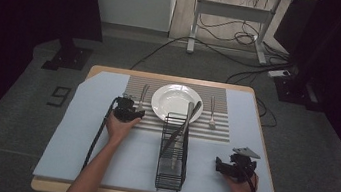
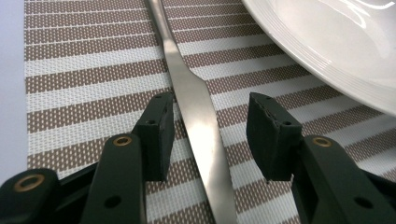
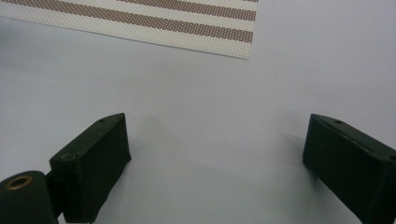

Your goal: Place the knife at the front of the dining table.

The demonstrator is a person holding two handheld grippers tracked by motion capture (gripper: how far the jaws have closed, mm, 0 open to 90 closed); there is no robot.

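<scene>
Left tool (image 2: 210, 135) lies low left of the plate (image 2: 336, 51), released, straddling the fork handle (image 2: 198, 116); right tool (image 3: 215, 163) rests released.

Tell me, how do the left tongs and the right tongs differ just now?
The left tongs straddle a steel utensil handle without pressing it; the right tongs have nothing between them.
The left tongs sit over the striped placemat beside the white plate; the right tongs sit over the bare blue mat.
The right tongs gape wider than the left.
Both are open, each held in a hand.
</scene>
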